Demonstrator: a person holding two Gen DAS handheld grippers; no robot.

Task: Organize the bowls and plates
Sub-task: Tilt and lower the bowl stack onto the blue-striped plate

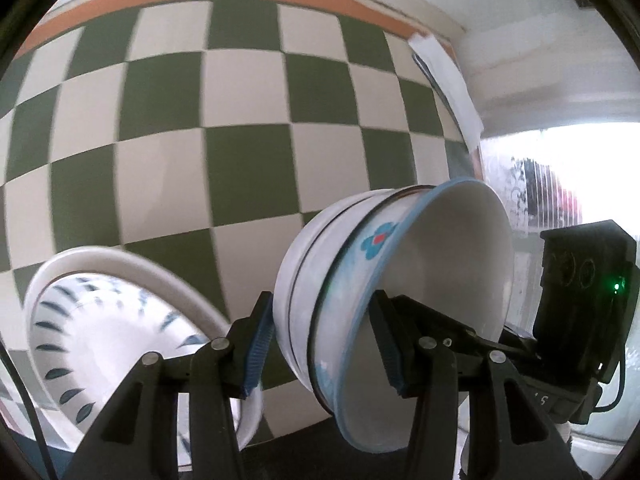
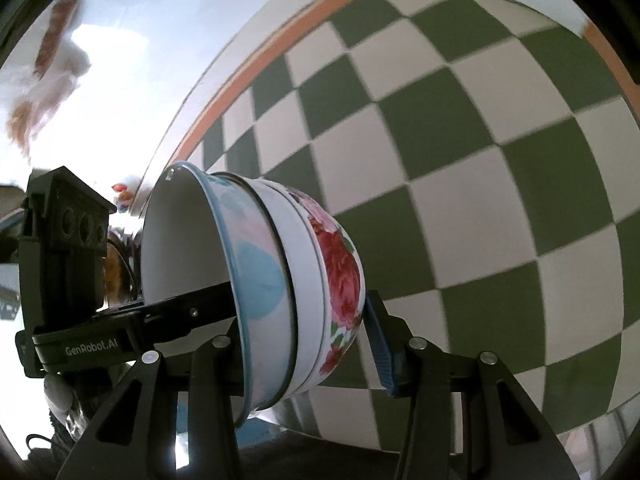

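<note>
A stack of nested bowls (image 1: pixel 360 292) is held tilted on its side in the air between both grippers. The inner bowl has a blue rim and a blue flower; the outer white bowl shows red roses in the right wrist view (image 2: pixel 304 280). My left gripper (image 1: pixel 324 344) is shut on the stack's wall, one pad outside, one inside. My right gripper (image 2: pixel 304 328) is shut on the opposite wall the same way. The right gripper's body shows at the right of the left wrist view (image 1: pixel 580 312); the left gripper's body shows at the left of the right wrist view (image 2: pixel 68 268).
A white plate with dark leaf marks (image 1: pixel 120 340) leans at the lower left. A green and white checkered wall (image 1: pixel 224 128) with an orange band fills the background. A bright window (image 1: pixel 560 184) lies to the right.
</note>
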